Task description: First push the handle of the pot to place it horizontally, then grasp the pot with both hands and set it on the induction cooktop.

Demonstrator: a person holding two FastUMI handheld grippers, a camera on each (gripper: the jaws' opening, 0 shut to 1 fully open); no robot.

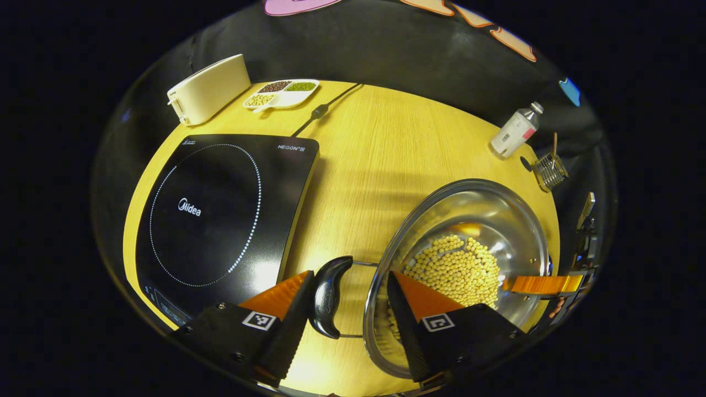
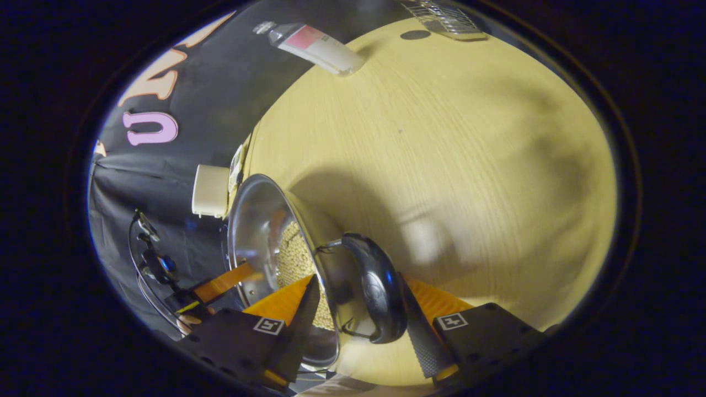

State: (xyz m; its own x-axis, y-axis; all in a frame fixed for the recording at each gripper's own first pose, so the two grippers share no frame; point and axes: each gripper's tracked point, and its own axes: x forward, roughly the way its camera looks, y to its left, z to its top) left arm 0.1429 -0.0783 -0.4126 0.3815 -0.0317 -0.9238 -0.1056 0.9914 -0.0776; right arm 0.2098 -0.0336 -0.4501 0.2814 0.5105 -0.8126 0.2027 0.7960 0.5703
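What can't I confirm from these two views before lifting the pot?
- Left tool: straddles the left handle and pot rim; contact unclear.
- Right tool: its outer finger sits behind the right handle; grip unclear.
- Pot's base: hidden by beans and wall.
- Induction cooktop controls: cut off at the left gripper view's lower edge.

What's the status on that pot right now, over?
Both grippers straddle pot handles, jaws open. Pot on table, beside cooktop. Path clear.
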